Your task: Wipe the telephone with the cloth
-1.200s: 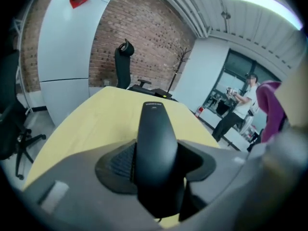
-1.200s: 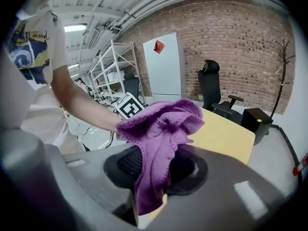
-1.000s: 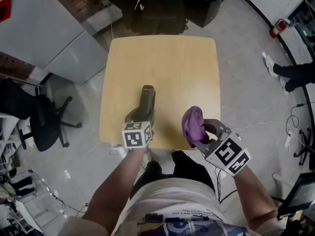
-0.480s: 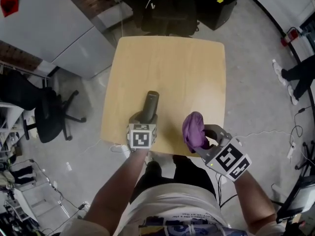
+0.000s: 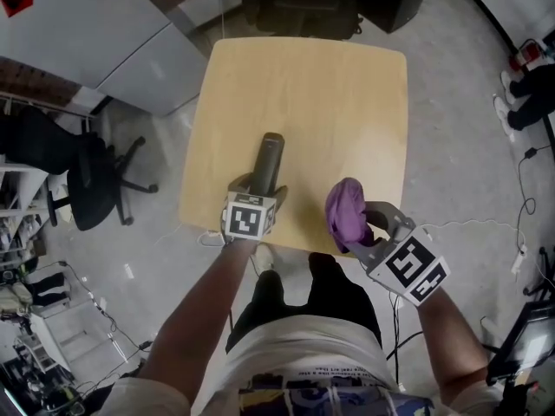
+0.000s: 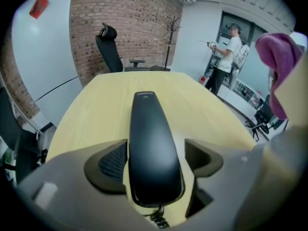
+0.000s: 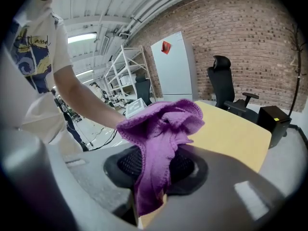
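Note:
The black telephone handset (image 5: 270, 157) lies flat on the wooden table (image 5: 329, 94), pointing away from me. My left gripper (image 5: 259, 189) straddles its near end. Its jaws are opening, and in the left gripper view the handset (image 6: 151, 138) sits between the pads (image 6: 113, 161) with a gap on the right side. A coiled cord shows under the handset's near end. My right gripper (image 5: 371, 229) hovers over the table's near right edge, shut on a bunched purple cloth (image 5: 349, 211). The cloth (image 7: 161, 134) hangs out from between its jaws.
A black office chair (image 5: 82, 180) stands on the floor at the left, beside a white cabinet (image 5: 78, 33). Black bags (image 5: 303, 7) sit beyond the table's far edge. A person's legs (image 5: 529, 85) show at the far right. Cables run over the floor at the right.
The left gripper's jaws have spread away from the handset, which now rests on the table. The right gripper still holds the cloth in about the same place.

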